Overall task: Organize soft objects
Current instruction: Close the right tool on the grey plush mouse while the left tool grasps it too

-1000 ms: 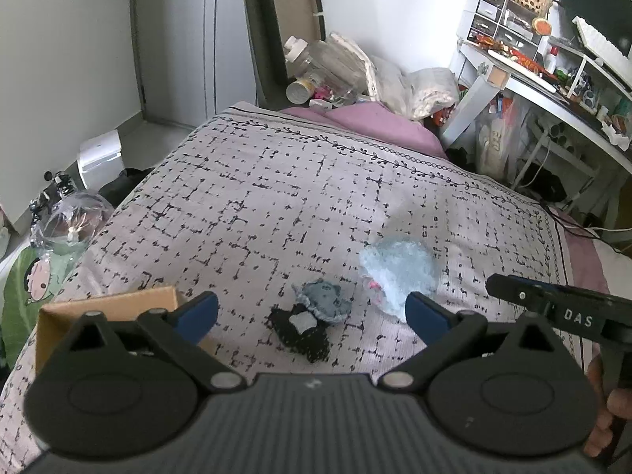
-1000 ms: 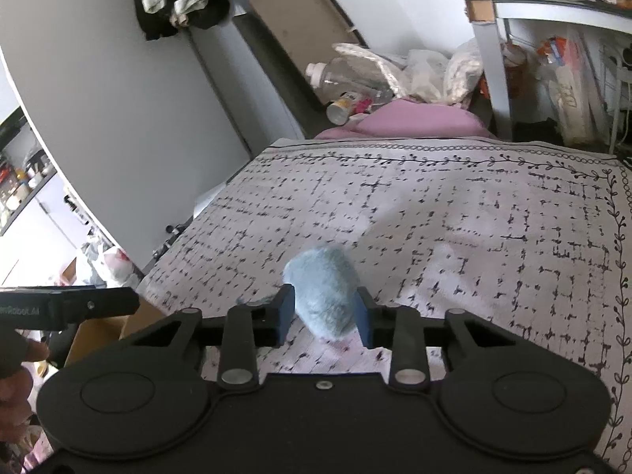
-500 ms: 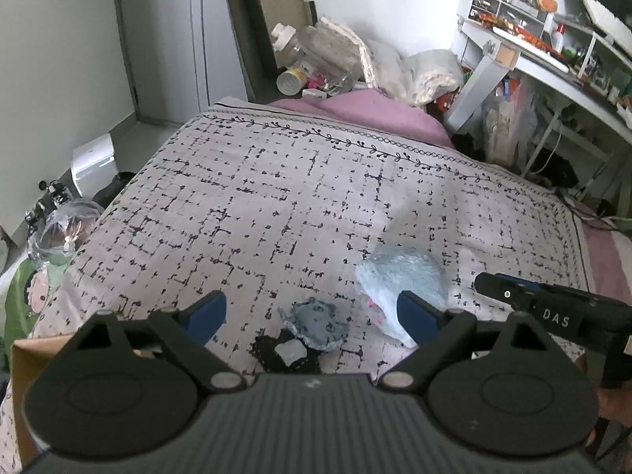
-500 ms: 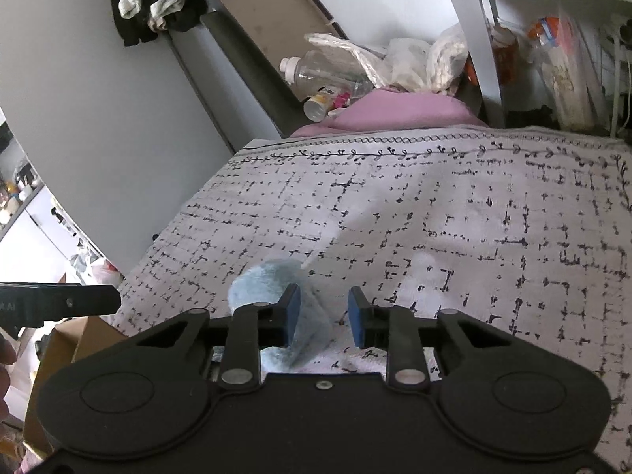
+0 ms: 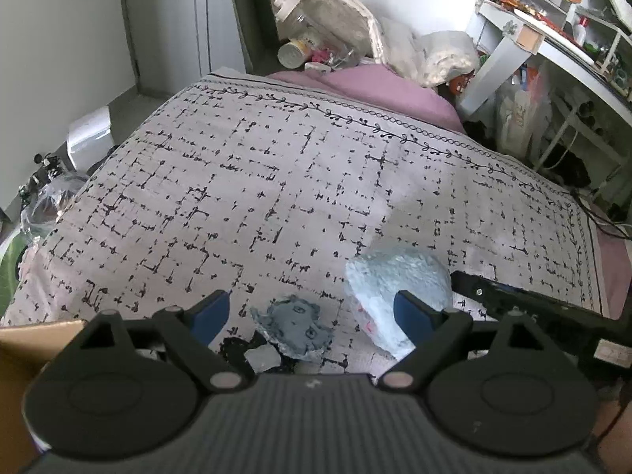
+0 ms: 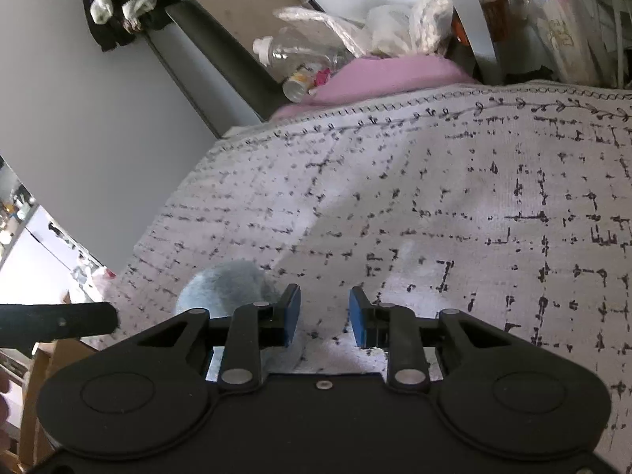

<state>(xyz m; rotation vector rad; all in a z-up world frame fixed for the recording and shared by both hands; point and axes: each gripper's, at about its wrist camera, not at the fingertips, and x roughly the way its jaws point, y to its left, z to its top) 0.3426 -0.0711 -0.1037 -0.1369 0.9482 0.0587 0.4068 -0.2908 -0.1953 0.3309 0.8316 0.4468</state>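
A fluffy light-blue plush (image 5: 395,288) lies on the patterned bedspread (image 5: 300,189); it also shows in the right wrist view (image 6: 229,286), left of the fingers. A small grey-blue doll with a black body (image 5: 292,326) lies beside it. My left gripper (image 5: 312,316) is open, hovering just above the doll, with the blue plush behind its right fingertip. My right gripper (image 6: 324,316) is open and empty, to the right of the blue plush; its body shows at the right of the left wrist view (image 5: 525,308).
A cardboard box (image 5: 23,355) sits at the bed's near left edge. A pink pillow (image 5: 367,87), bottles and bags lie past the far end. A cluttered desk (image 5: 553,39) stands on the right. Bags sit on the floor at left.
My right gripper let go of the blue plush, opened a little and shifted right of it. My left gripper moved closer over the doll, staying open.
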